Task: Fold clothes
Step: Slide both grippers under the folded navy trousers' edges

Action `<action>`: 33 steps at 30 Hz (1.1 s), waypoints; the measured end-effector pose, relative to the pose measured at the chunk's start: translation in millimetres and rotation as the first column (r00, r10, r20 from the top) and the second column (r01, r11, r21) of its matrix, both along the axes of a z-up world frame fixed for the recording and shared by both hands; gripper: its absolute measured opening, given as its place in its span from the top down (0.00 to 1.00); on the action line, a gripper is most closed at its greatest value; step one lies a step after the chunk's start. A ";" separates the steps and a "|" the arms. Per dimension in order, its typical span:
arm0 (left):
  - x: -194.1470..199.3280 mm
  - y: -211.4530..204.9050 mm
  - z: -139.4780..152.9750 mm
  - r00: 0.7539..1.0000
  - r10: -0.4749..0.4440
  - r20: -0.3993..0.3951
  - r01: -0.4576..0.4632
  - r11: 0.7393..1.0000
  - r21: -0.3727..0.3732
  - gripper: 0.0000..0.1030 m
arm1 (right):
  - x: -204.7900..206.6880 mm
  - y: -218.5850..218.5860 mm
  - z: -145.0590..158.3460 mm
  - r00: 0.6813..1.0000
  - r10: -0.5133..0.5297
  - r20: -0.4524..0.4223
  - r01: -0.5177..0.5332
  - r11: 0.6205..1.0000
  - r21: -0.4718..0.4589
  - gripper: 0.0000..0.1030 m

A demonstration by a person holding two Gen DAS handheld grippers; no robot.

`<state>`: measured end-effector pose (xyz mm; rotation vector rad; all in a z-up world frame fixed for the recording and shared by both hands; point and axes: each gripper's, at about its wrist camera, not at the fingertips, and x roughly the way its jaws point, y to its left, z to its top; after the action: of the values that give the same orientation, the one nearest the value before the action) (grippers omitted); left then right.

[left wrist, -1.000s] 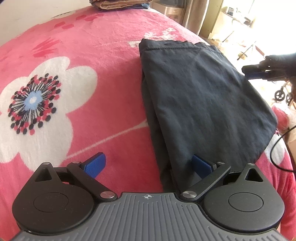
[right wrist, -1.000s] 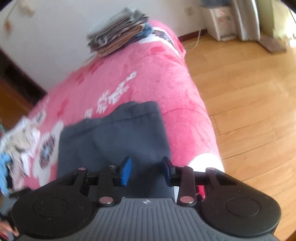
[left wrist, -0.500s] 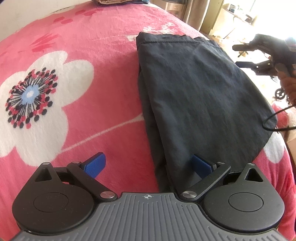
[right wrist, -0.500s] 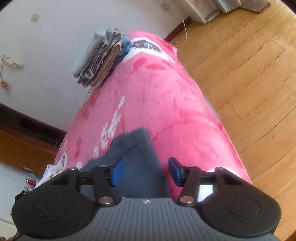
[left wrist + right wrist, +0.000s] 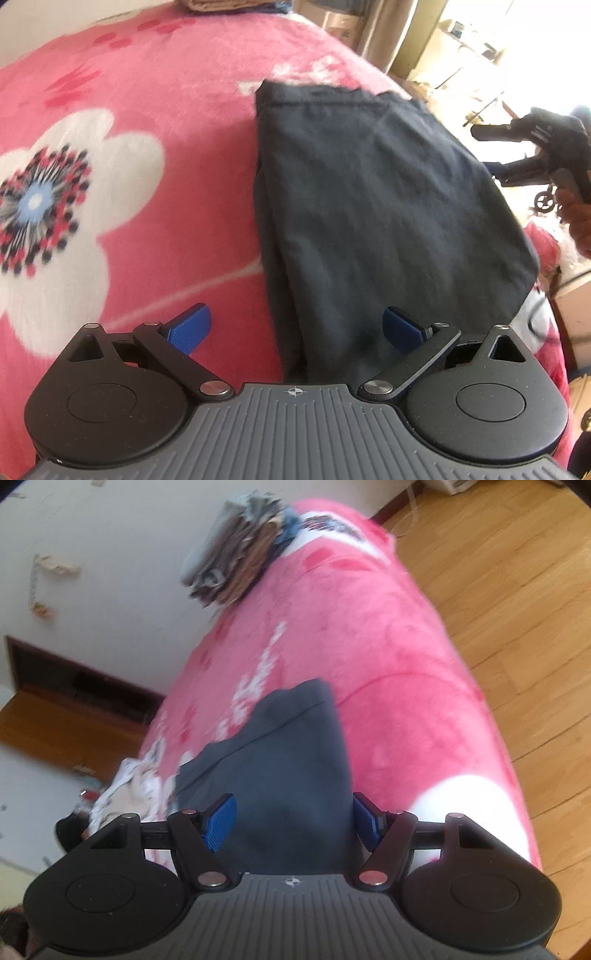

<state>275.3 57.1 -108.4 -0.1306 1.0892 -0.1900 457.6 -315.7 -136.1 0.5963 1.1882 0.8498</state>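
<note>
A dark folded garment (image 5: 369,206) lies on the pink floral blanket (image 5: 147,92), near the bed's right side. My left gripper (image 5: 295,326) is open wide over the garment's near end; its blue pads stand apart from the cloth's fold and do not press on it. My right gripper (image 5: 293,823) hovers over the garment (image 5: 280,760) at its edge by the side of the bed (image 5: 388,664). Its jaws are opening, with cloth below the gap and nothing pinched. The right gripper (image 5: 487,151) also shows at the right in the left wrist view, fingers spread.
A stack of folded clothes (image 5: 243,554) sits at the far end of the bed by the white wall. Loose light clothes (image 5: 129,794) lie on the left. Wooden floor (image 5: 517,590) runs along the bed's right side. A hand (image 5: 576,218) holds the right gripper.
The right gripper's jaws have spread wider, and it has dropped and rolled over the garment's edge. The left gripper and the garment have stayed put.
</note>
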 end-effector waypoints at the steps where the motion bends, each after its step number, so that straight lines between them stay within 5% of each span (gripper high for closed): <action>1: 6.6 0.0 -0.4 1.000 -0.004 0.000 0.004 1.000 -0.004 0.03 | 2.0 1.8 0.6 1.000 0.001 0.005 -0.001 1.000 -0.002 0.32; 9: 55.4 -3.6 -6.9 1.000 -0.008 -0.026 0.007 1.000 -0.003 0.01 | 19.9 5.8 -21.6 0.997 -0.038 -0.072 0.043 0.996 0.074 0.32; 33: 80.1 -36.6 -7.6 0.997 -0.073 -0.025 0.075 0.995 0.061 0.02 | 42.7 59.4 -24.3 0.971 0.236 -0.042 -0.225 0.958 0.175 0.36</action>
<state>355.5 20.5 -115.9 -0.0369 1.1227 -0.2216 500.2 -256.2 -160.4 0.6337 1.2667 1.1463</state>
